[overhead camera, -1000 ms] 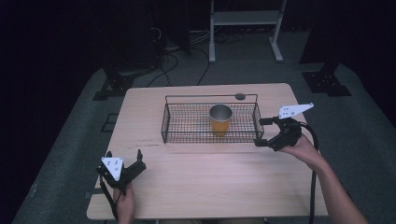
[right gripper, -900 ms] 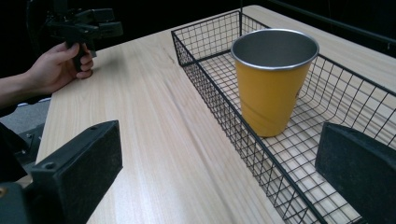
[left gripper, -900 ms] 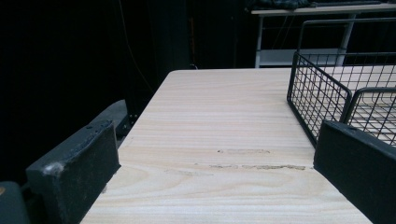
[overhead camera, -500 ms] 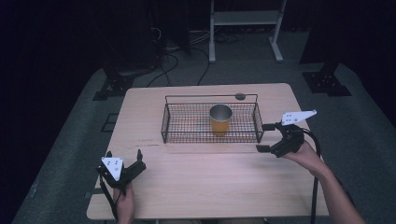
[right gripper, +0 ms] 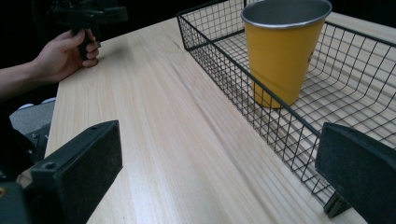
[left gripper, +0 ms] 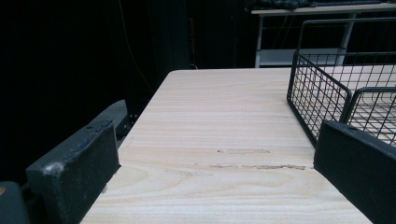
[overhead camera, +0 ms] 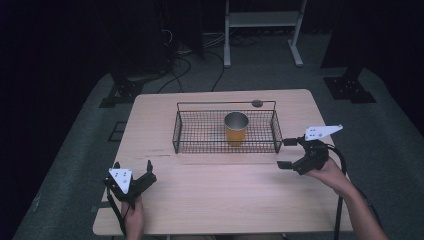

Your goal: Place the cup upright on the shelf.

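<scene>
Right hand-held gripper [overhead camera: 284, 153]: jaws spread wide, nothing between them; held just off the right end of the basket, near the right edge of the surface [overhead camera: 225, 200], jaws aimed leftward along the basket's front wall.

Left hand-held gripper [overhead camera: 132, 171]: jaws spread wide, empty; held at the near left corner of the surface, well apart from the basket, jaws aimed toward the far edge.

Cup [overhead camera: 236, 128]: yellow body, metal rim; stands upright inside the basket, right of its middle, long axis vertical, mouth pointing up. In the right gripper view the cup [right gripper: 282, 49] sits behind the front wire wall.

Basket [overhead camera: 192, 145]: black wire, rectangular, long axis parallel to the far edge; sits on the far half of the surface, centred left to right. Its wire wall [right gripper: 261, 109] lies between the right gripper's jaws and the cup. Its left end [left gripper: 317, 93] shows in the left gripper view.

Small dark round object [overhead camera: 257, 103]: on the surface just behind the basket, near the far edge.
</scene>
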